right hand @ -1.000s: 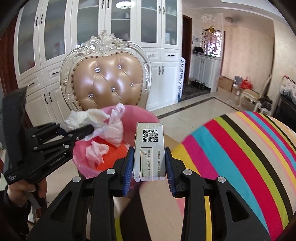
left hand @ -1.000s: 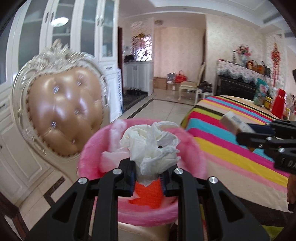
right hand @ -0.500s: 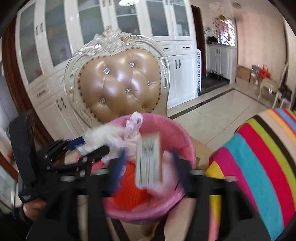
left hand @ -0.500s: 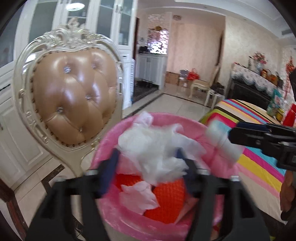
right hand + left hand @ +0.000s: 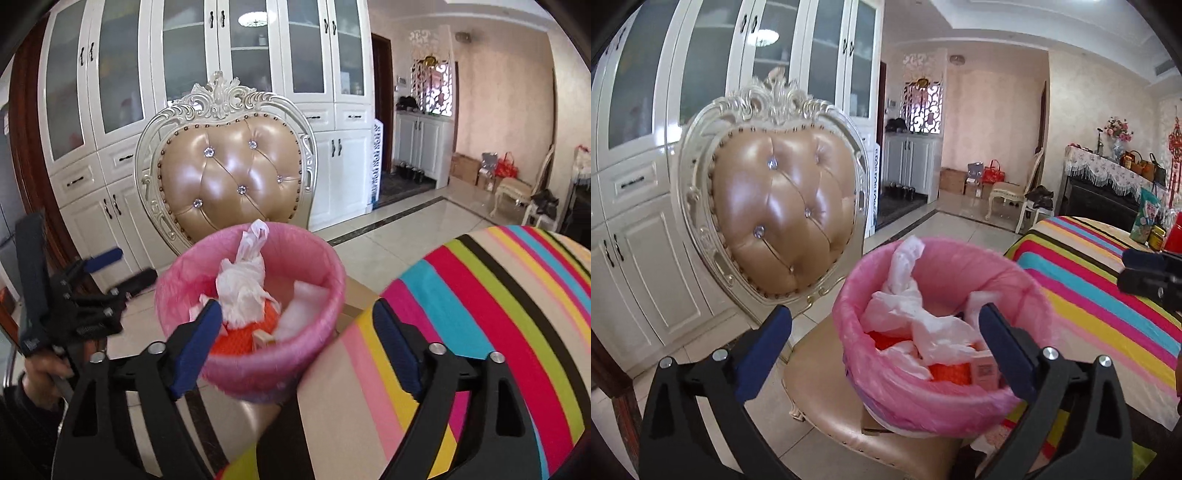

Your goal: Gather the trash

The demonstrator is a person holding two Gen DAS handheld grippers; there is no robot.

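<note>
Crumpled white tissue (image 5: 934,328) and small carton (image 5: 984,371) lie in pink-lined bin (image 5: 945,397), frame centre. Left gripper (image 5: 886,347) and right gripper (image 5: 295,325) jaws just opened wide, both empty.

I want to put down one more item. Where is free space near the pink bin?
Free: the striped tablecloth right of the pink bin, and the chair seat left of it. Crowded: inside the bin, full of white tissues and a small box.

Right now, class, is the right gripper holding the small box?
No: the right gripper is open and empty, while the small box lies inside the pink bin.
</note>
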